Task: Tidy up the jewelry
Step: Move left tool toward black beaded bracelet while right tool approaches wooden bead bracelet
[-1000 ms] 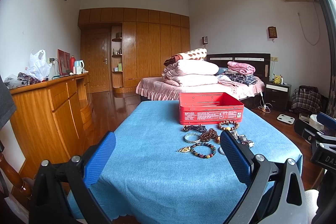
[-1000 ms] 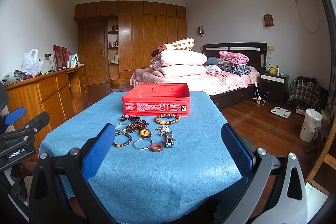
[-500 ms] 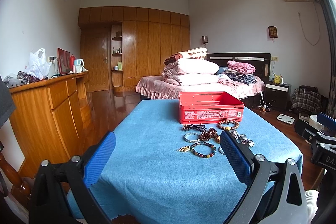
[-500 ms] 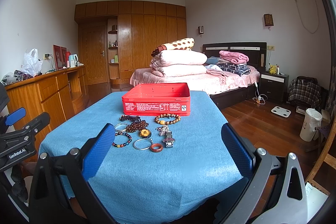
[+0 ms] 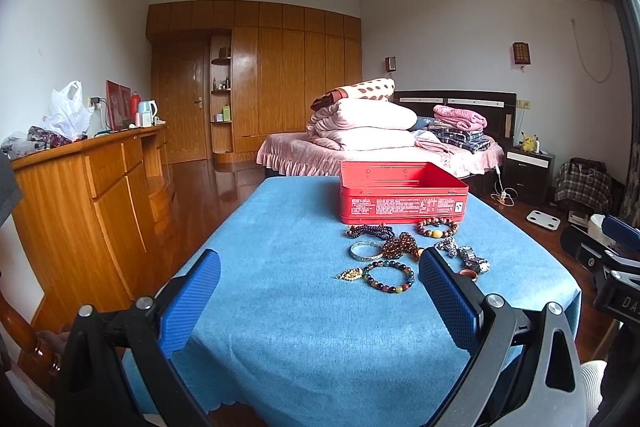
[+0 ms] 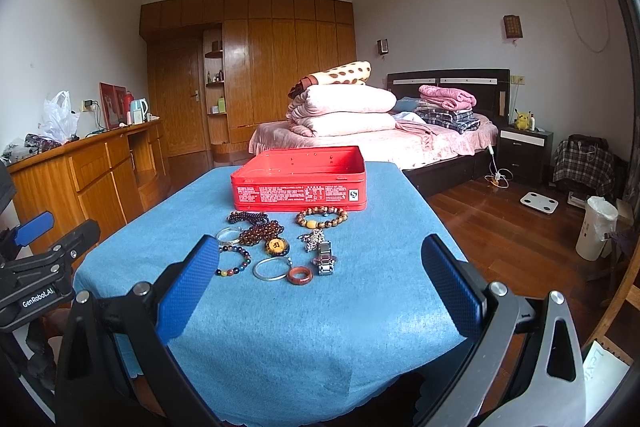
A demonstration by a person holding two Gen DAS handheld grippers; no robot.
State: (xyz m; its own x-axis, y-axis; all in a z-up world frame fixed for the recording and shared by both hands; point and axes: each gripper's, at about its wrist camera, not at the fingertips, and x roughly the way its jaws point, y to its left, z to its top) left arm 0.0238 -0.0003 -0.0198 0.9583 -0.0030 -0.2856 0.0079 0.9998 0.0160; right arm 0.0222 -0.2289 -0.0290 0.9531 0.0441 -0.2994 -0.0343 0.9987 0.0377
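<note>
Two hand-held grippers hover spread wide and empty above the near edge of the blue-clothed counter point(image 6: 304, 339): the left hand-held gripper point(image 5: 320, 291) and the right hand-held gripper point(image 6: 320, 283). Going left to right in the right wrist view, the loose jewelry lies in a cluster in front of the open red tin point(image 6: 299, 183): a multicoloured bead bracelet point(image 6: 234, 261), a silver bangle point(image 6: 271, 269), a reddish ring point(image 6: 300, 275), a metal watch point(image 6: 325, 259), and farther back a brown bead bracelet point(image 6: 322, 218) just beside the tin's front wall.
</note>
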